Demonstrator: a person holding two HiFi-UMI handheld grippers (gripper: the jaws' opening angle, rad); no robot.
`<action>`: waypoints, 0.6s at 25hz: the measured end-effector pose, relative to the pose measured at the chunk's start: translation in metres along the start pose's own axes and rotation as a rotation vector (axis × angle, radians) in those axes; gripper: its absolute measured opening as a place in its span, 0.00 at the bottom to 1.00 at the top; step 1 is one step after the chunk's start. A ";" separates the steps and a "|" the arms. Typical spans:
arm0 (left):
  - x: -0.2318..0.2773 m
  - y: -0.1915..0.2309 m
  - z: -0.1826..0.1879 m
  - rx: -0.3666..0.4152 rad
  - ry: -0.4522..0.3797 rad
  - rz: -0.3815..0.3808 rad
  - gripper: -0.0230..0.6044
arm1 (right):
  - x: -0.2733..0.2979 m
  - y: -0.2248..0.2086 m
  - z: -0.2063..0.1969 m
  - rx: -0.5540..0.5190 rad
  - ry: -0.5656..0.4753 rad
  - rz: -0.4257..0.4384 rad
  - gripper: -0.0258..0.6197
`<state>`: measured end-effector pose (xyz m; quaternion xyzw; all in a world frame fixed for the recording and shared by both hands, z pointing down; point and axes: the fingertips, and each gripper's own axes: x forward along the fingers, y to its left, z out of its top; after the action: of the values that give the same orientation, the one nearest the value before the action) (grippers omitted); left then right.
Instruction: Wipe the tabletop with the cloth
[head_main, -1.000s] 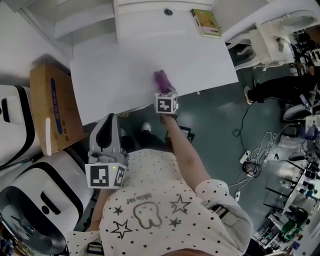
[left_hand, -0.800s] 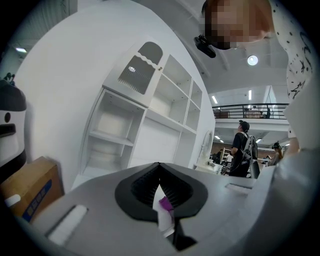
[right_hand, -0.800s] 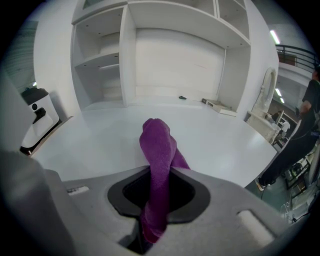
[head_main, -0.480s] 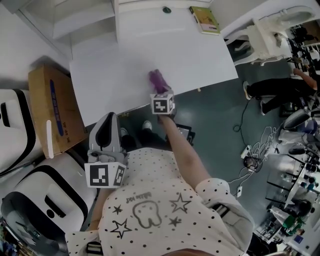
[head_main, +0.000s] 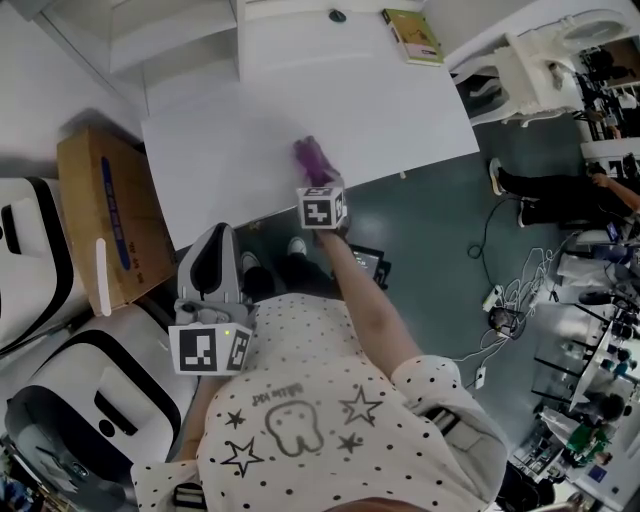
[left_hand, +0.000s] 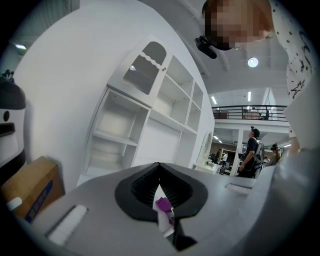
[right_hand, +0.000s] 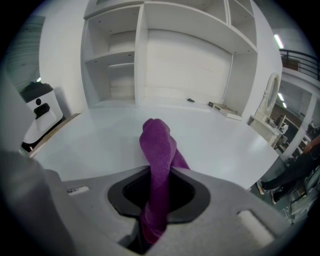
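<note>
On the bench (head_main: 400, 100), near the front edge: cloth (head_main: 310, 157), between the jaws of the right gripper (head_main: 317, 181). Book (head_main: 412, 36) at the far right corner; cardboard box (head_main: 95, 200) left of the bench.

We find the head view looking steeply down on the desk (head_main: 400, 110) from well above. The right gripper view sits low and close over it, facing the shelves (right_hand: 165, 50); the left gripper view, farther back, shares both.
</note>
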<state>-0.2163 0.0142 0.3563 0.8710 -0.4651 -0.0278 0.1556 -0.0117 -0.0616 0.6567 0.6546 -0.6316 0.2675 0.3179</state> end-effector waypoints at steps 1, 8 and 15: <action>-0.001 0.001 0.000 -0.001 -0.001 0.001 0.03 | 0.000 0.002 0.000 -0.001 -0.001 0.000 0.13; -0.008 0.011 0.004 -0.010 -0.009 0.007 0.03 | -0.002 0.015 0.000 -0.004 0.000 0.005 0.13; -0.017 0.022 0.005 -0.014 -0.010 0.021 0.03 | -0.003 0.029 0.000 -0.001 -0.004 0.013 0.13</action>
<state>-0.2443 0.0155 0.3562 0.8649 -0.4749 -0.0339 0.1593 -0.0408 -0.0598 0.6566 0.6509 -0.6367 0.2678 0.3150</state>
